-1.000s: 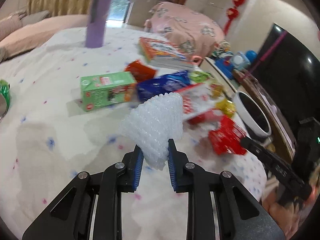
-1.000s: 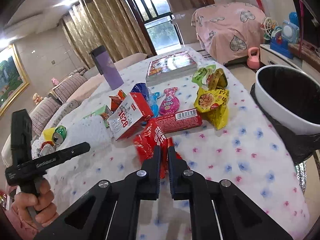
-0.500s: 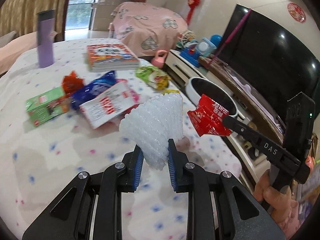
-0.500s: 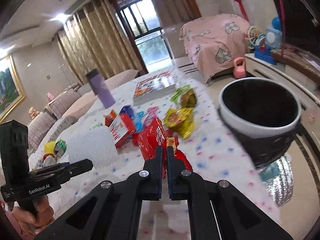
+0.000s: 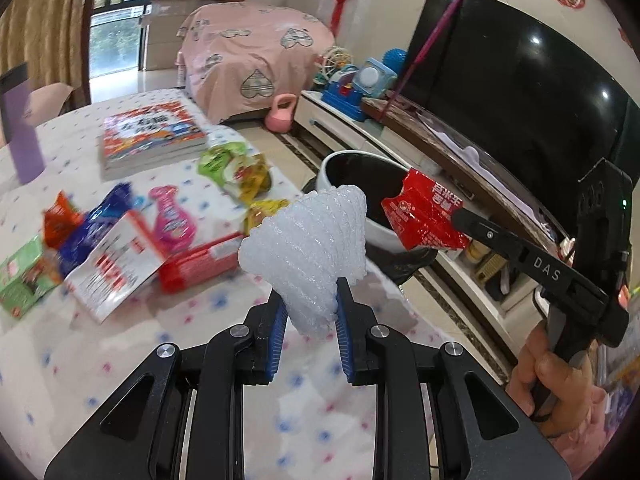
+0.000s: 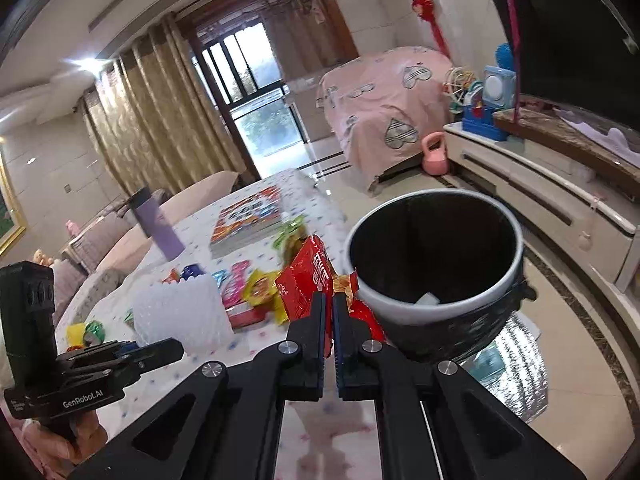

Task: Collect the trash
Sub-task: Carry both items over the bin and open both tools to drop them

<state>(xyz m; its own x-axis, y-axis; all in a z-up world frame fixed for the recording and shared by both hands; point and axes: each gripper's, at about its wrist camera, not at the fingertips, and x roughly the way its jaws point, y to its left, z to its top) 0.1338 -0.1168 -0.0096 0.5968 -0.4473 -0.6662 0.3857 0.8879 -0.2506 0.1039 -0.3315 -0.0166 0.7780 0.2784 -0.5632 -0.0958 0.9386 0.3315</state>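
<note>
Both loads are mid-carry toward the bin (image 6: 436, 256) beside the tabletop (image 5: 60, 360): the left tool (image 5: 310, 332) pinches white foam netting (image 5: 308, 248), the right tool (image 6: 333, 332) clamps a red wrapper (image 6: 306, 284) near the rim, so next each must hover over the opening and release.

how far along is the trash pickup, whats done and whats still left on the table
Early. Done: one pale scrap lies at the bottom of the black-lined bin, little else shows inside. In hand: the left tool grips a white foam net, and the right tool is shut on a red wrapper near the bin's rim; neither is dropped yet. Left: the snack wrappers and cartons on the tablecloth, plus crushed cans.
</note>
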